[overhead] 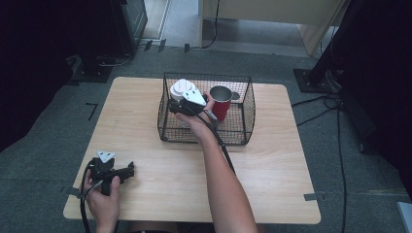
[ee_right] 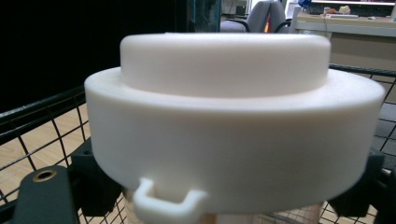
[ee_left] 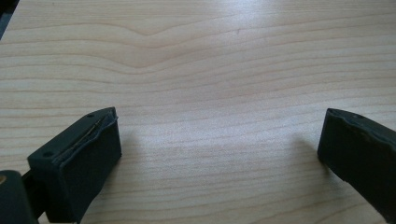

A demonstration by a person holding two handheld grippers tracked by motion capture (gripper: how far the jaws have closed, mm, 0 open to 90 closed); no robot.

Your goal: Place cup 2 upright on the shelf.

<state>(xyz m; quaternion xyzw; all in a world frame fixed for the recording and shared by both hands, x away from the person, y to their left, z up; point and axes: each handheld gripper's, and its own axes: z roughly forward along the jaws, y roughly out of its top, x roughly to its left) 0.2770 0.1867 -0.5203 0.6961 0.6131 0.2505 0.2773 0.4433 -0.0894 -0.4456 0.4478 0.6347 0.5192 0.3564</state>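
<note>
A jar with a white lid [overhead: 182,88] stands in the left part of a black wire basket [overhead: 247,114]. My right gripper [overhead: 175,108] reaches into the basket from the near side and is shut on the jar just under its lid. In the right gripper view the white lid [ee_right: 229,116] looms close, with a black jaw at each side below its rim and my right gripper [ee_right: 229,191] holding the clear jar body. A red cup [overhead: 222,103] with a metal inside stands in the basket to the right of the jar. My left gripper [overhead: 130,171] rests on the table, open and holding nothing.
The wooden table [overhead: 272,170] carries the basket at its far middle. In the left gripper view bare wood [ee_left: 210,70] lies between and beyond the jaws of my left gripper [ee_left: 219,158]. Cables and black stands sit on the floor around the table.
</note>
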